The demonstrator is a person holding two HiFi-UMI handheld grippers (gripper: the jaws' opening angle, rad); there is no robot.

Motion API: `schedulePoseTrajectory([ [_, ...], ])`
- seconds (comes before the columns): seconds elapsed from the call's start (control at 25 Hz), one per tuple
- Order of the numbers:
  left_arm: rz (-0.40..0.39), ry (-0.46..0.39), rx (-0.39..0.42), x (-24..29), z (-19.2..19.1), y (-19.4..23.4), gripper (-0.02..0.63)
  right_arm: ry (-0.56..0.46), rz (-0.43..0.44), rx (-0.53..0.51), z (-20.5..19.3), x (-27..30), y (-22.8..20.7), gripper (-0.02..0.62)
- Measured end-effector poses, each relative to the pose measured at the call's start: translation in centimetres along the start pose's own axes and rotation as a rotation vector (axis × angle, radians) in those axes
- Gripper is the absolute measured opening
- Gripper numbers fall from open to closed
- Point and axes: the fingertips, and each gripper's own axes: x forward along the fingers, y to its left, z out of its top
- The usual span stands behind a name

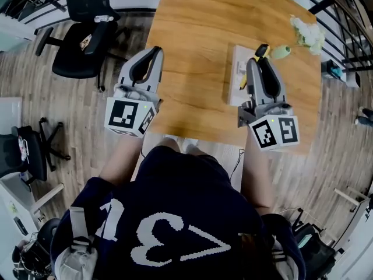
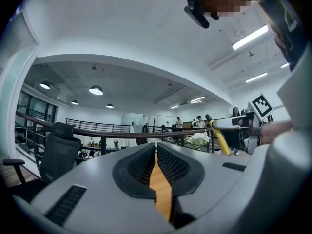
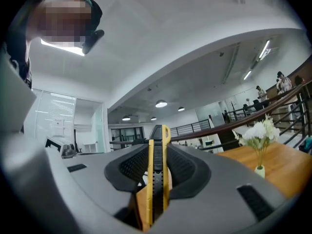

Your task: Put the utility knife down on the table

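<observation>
The yellow and black utility knife (image 3: 157, 179) stands upright between the jaws of my right gripper (image 3: 158, 145), which is shut on it. In the head view the knife (image 1: 261, 50) sticks out past the right gripper (image 1: 260, 60), held above the wooden table (image 1: 198, 34) over a white box (image 1: 236, 69). My left gripper (image 1: 156, 50) hovers over the table's left edge. Its jaws (image 2: 156, 147) are shut with nothing between them. From the left gripper view the knife (image 2: 218, 135) shows at the right.
A small green vase (image 1: 281, 52) with white flowers (image 1: 308, 32) stands at the table's far right. A black office chair (image 1: 87, 34) stands on the floor left of the table. Railings run behind the table.
</observation>
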Motion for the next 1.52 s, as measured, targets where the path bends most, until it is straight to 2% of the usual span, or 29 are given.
schedulePoseTrajectory([
  [0.28,-0.011,0.115,-0.041,-0.5,-6.1,1.3,0.028,0.291,-0.066,0.072,-14.5,1.8,-0.8,0.123],
  [0.44,-0.013,0.172,-0.059,-1.2,-8.8,1.7,0.028,0.504,-0.104,0.086,-23.8,1.1,-1.4,0.123],
  [0.56,-0.019,0.203,-0.068,-1.6,-10.2,1.7,0.028,0.648,-0.129,0.097,-29.4,-0.2,-1.6,0.123],
  [0.68,-0.021,0.224,-0.075,-1.8,-11.1,1.8,0.028,0.746,-0.162,0.067,-33.1,-1.3,-1.9,0.124],
  [0.88,-0.020,0.234,-0.081,-1.9,-11.6,2.0,0.028,0.814,-0.205,0.029,-35.2,-2.2,-2.2,0.126],
  [1.0,-0.018,0.221,-0.077,-1.7,-11.0,2.1,0.028,0.766,-0.200,0.024,-33.6,-1.7,-2.5,0.121],
  [1.08,-0.016,0.204,-0.069,-1.3,-10.2,2.2,0.028,0.681,-0.198,0.009,-30.6,-0.8,-2.9,0.060],
  [1.24,-0.013,0.158,-0.048,-0.5,-7.6,2.2,0.028,0.466,-0.194,-0.011,-21.6,1.3,-3.7,0.029],
  [1.4,-0.010,0.095,-0.020,0.3,-4.0,2.3,0.028,0.228,-0.171,-0.001,-11.4,2.1,-3.6,0.025],
  [1.52,-0.004,0.045,0.000,0.9,-1.2,2.4,0.028,0.094,-0.153,-0.026,-4.7,1.8,-3.2,0.025],
])
